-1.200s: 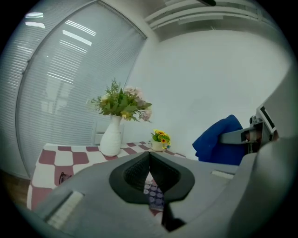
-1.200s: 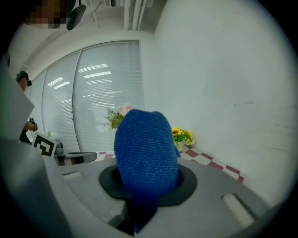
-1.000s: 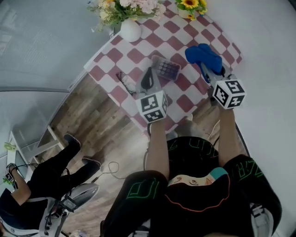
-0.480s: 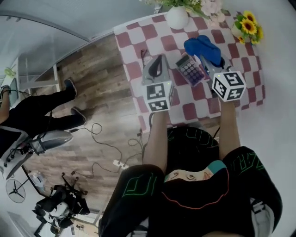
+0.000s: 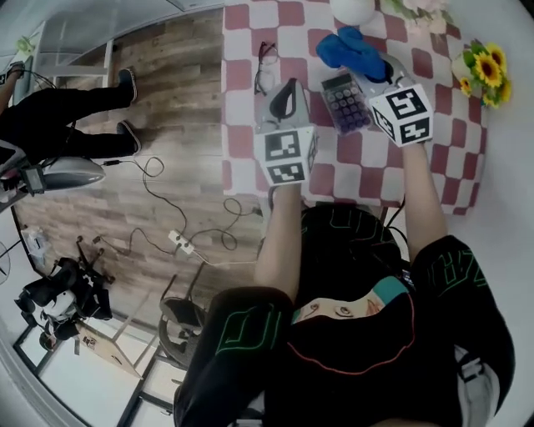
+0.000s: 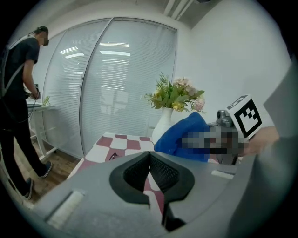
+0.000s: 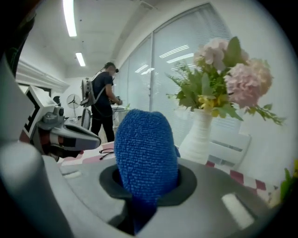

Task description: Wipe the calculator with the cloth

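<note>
The dark calculator (image 5: 346, 102) lies flat on the red-and-white checked table (image 5: 350, 171), between my two grippers. My right gripper (image 5: 370, 67) is shut on the blue cloth (image 5: 344, 47), which hangs just past the calculator's far end. In the right gripper view the cloth (image 7: 145, 151) bulges up out of the right gripper (image 7: 145, 179). My left gripper (image 5: 282, 98) hovers to the left of the calculator, shut and empty. In the left gripper view the left gripper (image 6: 150, 160) has its tips together, and the cloth (image 6: 184, 135) is ahead to the right.
A pair of glasses (image 5: 267, 71) lies on the table left of the cloth. A white vase (image 5: 355, 8) with flowers stands at the far edge, and sunflowers (image 5: 484, 67) at the right. A person (image 5: 67, 108) stands on the wooden floor to the left, among cables (image 5: 179, 238).
The head view has swung round, so the table now lies at the top. Both grippers keep about the same place beside the calculator. The cloth stays in the right gripper.
</note>
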`<state>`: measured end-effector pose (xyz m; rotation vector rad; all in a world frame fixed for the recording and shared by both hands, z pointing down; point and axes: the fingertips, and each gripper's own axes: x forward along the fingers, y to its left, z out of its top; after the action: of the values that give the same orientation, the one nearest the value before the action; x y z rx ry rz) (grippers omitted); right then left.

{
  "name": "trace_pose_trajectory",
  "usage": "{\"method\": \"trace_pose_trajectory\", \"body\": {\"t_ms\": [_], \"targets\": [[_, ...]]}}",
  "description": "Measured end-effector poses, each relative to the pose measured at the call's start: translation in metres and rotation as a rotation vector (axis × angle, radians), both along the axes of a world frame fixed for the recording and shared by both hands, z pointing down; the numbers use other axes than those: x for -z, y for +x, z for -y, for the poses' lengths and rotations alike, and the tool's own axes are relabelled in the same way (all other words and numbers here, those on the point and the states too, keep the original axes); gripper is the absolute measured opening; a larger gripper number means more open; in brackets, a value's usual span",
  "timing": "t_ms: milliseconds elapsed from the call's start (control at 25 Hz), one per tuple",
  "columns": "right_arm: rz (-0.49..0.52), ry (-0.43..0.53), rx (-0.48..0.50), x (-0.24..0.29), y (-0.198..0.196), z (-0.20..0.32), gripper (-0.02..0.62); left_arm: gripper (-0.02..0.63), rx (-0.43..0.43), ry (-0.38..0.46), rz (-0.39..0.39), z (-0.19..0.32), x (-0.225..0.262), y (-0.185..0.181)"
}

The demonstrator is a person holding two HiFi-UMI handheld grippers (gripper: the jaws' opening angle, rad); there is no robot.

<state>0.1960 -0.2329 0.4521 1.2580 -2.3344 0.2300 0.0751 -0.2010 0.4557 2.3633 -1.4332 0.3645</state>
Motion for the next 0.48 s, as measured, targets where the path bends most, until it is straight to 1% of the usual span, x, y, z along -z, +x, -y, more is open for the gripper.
{"method": "trace_pose_trajectory", "body": {"t_ms": [120,280,480], "targets": [[-0.082,0.006,0.135,-0.014,-0.014,-0.006,0.097,0.010,0.032,-0.013,0.004,-0.016,-0.009,0.003],[-0.187,0.021,0.283,-0.035,-0.032,-0.015,0.097,0.010,0.069,0.001,0.026,-0.031,-0.011,0.003],[-0.303,0.034,0.399,-0.054,-0.044,-0.035,0.097,0.010,0.094,-0.006,0.034,-0.052,-0.016,0.002]]}}
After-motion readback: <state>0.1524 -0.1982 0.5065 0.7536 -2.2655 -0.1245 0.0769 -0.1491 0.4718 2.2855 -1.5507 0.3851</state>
